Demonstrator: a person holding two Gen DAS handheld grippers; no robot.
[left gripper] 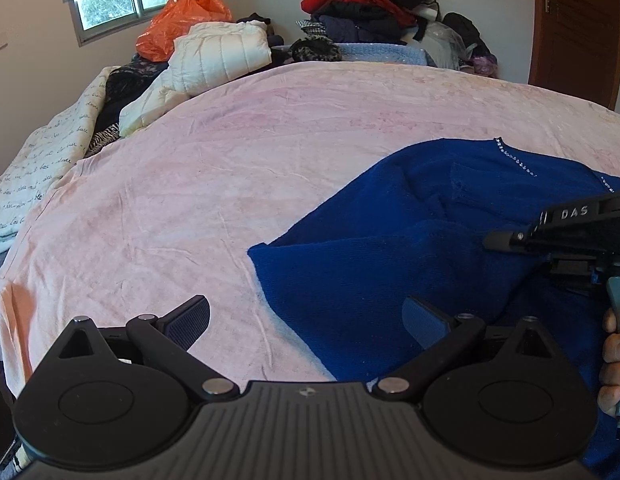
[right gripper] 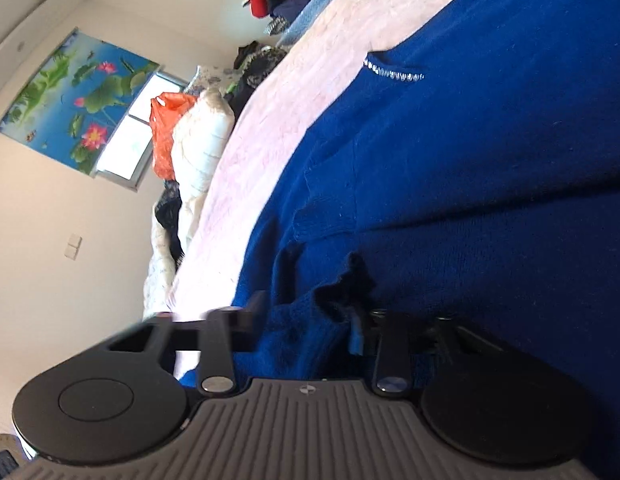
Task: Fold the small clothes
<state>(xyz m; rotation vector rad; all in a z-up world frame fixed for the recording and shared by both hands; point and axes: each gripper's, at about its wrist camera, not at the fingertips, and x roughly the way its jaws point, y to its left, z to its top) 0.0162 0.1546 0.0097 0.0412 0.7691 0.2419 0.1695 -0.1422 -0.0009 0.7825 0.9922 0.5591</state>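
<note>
Lying partly folded on a pale pink blanket, a dark blue knitted sweater with a line of small silver studs along one edge occupies the near right part of the bed, one flap turned over towards the left. Seen from its own camera, the left gripper hangs just above the sweater's left edge with its jaws spread wide and nothing between them; one finger stands over bare blanket, the other over blue knit. At the right edge of that view the right gripper, marked "DAS", reaches in level over the sweater, with the fingers of a person's hand curled around its handle below. Its own camera is rolled sharply to one side, and there the right gripper's jaws are drawn close together on a bunched fold of the blue fabric, which hides the finger pads. Beyond the blanket sit a cream quilted duvet, an orange plastic bag, a heap of dark and red clothes against the wall, a window under a lotus-print blind, and a brown wooden door
</note>
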